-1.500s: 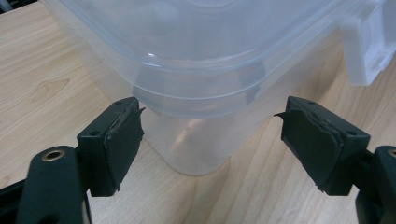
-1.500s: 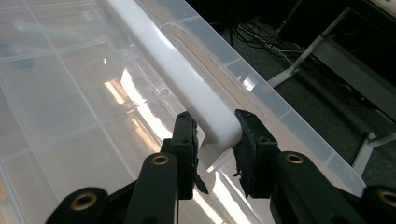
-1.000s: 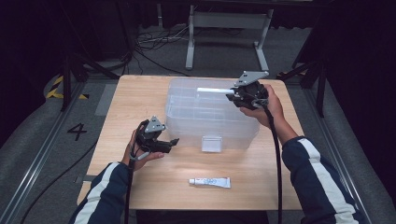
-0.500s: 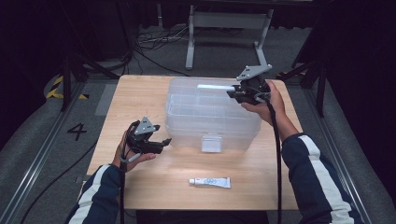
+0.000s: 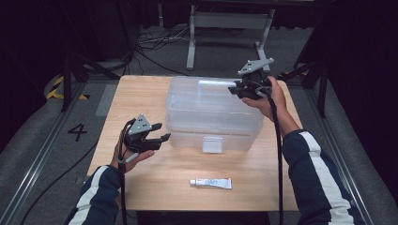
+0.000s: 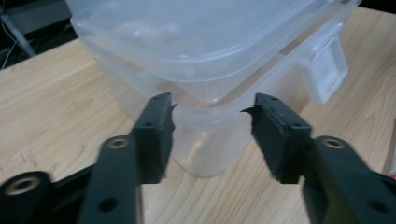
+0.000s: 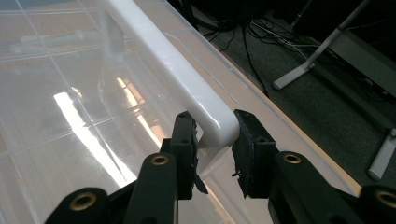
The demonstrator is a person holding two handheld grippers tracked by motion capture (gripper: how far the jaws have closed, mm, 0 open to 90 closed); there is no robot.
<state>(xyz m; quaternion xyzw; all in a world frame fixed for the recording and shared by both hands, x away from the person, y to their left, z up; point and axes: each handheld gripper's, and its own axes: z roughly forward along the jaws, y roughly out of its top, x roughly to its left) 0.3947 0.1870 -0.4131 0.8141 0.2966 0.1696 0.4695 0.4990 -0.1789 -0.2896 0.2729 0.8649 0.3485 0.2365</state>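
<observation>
A clear plastic storage box (image 5: 211, 112) with a lid stands on the wooden table (image 5: 141, 93). A white handle (image 7: 187, 88) runs along the lid's far edge. My right gripper (image 5: 234, 90) is shut on the right end of that handle, with a pad on each side (image 7: 212, 135). At the box's front left corner (image 6: 210, 56), my left gripper (image 5: 160, 132) points at the rim. Its jaws have just been closing. They stand open on either side of the corner (image 6: 210, 109), and I see no pad pressing on it.
A white latch (image 5: 212, 144) hangs at the middle of the box's front wall. A small white tube (image 5: 211, 183) lies flat near the table's front edge. Cables and a metal stand (image 5: 230, 28) sit on the floor behind the table.
The left gripper has lifted slightly and drifted a little left beside the box's corner, and its jaws are narrower. The right gripper has stayed on the handle.
</observation>
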